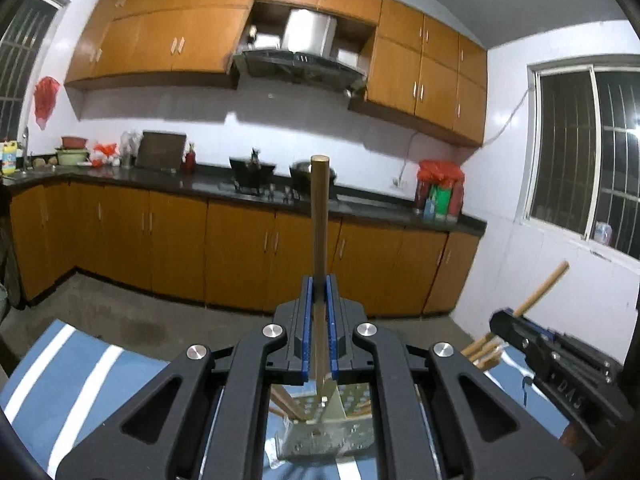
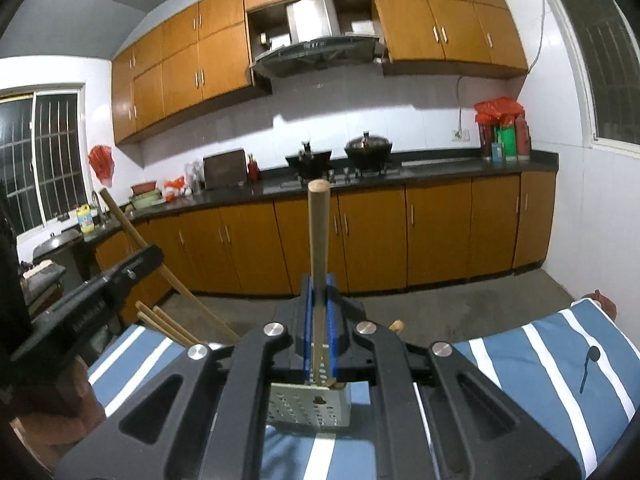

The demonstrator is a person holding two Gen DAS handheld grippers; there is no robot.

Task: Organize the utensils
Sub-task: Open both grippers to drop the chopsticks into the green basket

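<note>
My left gripper (image 1: pixel 319 282) is shut on a wooden chopstick (image 1: pixel 320 216) that points up and away from me. Below it stands a perforated metal utensil holder (image 1: pixel 316 432) with more chopsticks (image 1: pixel 480 350) leaning out of it. My right gripper (image 2: pixel 319 282) is likewise shut on a second wooden chopstick (image 2: pixel 318 232), held above the same holder (image 2: pixel 308 404). Each gripper shows in the other's view: the right one (image 1: pixel 520 330) with its stick (image 1: pixel 544 288), and the left one (image 2: pixel 132 264) with its stick (image 2: pixel 128 224). Both chopsticks' lower ends are hidden behind the jaws.
The holder sits on a blue and white striped cloth (image 2: pixel 540 360) over the table. Beyond a stretch of grey floor (image 1: pixel 120 304) runs a dark kitchen counter (image 1: pixel 180 180) with orange cabinets, a stove with pots (image 2: pixel 368 150) and a barred window (image 1: pixel 592 148) on the right wall.
</note>
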